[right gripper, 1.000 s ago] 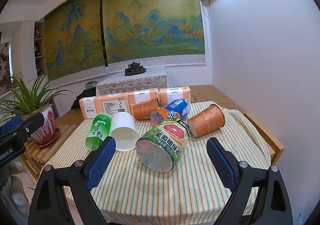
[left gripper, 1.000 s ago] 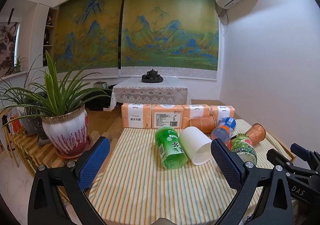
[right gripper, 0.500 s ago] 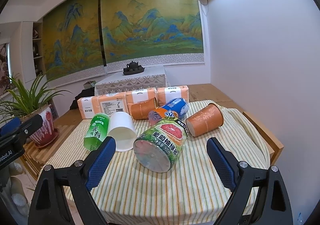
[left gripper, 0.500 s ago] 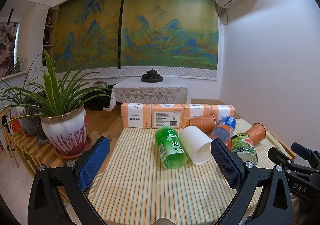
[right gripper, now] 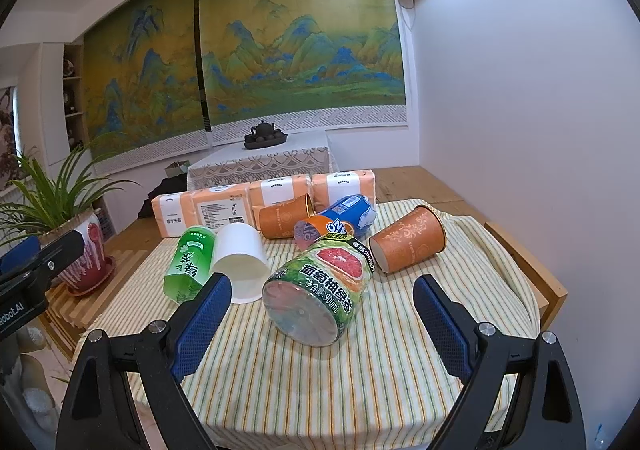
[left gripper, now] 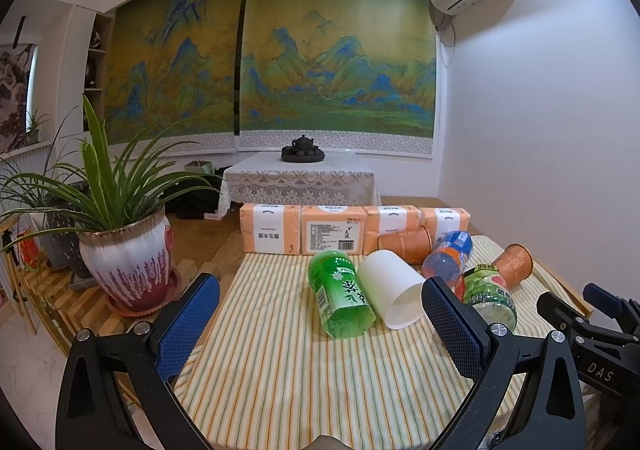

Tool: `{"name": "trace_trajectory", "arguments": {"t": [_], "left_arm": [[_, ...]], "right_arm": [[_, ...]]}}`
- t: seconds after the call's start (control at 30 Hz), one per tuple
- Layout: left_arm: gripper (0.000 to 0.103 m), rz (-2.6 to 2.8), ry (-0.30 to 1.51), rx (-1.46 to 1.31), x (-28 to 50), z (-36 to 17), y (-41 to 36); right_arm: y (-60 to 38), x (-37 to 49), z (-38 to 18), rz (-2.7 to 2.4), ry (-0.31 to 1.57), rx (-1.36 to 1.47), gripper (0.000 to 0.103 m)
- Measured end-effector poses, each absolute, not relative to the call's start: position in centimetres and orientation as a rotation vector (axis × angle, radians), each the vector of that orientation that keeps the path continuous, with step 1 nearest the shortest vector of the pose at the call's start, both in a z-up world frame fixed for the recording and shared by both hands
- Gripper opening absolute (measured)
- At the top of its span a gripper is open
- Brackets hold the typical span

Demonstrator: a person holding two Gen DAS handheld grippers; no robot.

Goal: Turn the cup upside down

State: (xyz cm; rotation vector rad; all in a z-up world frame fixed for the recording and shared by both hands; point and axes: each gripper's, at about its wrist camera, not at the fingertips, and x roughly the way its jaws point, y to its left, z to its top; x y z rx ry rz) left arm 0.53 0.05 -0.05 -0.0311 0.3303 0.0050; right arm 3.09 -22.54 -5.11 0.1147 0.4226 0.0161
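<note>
A white cup (left gripper: 390, 292) lies on its side on the striped tablecloth, mouth toward me; it also shows in the right wrist view (right gripper: 239, 262). Two orange paper cups lie on their sides: one near the tissue packs (right gripper: 282, 221), one at the right (right gripper: 408, 246). My left gripper (left gripper: 320, 314) is open and empty, held back from the white cup. My right gripper (right gripper: 322, 312) is open and empty, just in front of the grapefruit tea bottle (right gripper: 320, 290).
A green tea bottle (left gripper: 340, 294) lies left of the white cup. A blue and orange bottle (right gripper: 336, 220) lies behind the grapefruit bottle. Several orange tissue packs (left gripper: 332, 228) line the table's far edge. A potted plant (left gripper: 124, 250) stands to the left.
My right gripper has moved slightly forward toward the bottles. My left gripper has barely moved. Both stay open.
</note>
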Motion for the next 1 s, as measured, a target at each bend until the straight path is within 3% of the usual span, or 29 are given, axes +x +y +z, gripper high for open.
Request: {"name": "trace_trajectory", "arguments": {"t": [0.47,1.0], "left_arm": [[0.102,-0.010,0.363,-0.033,2.2,-1.1,-0.2],[0.102,0.006,0.379,-0.055,3.1,-1.7,1.5]], "right_arm": [[-25.1,5.0,-5.6,-0.039,0.467,0.175,0.090],[-35.1,15.8,-8.0,-0.133,0.719,0.563,0.089]]}}
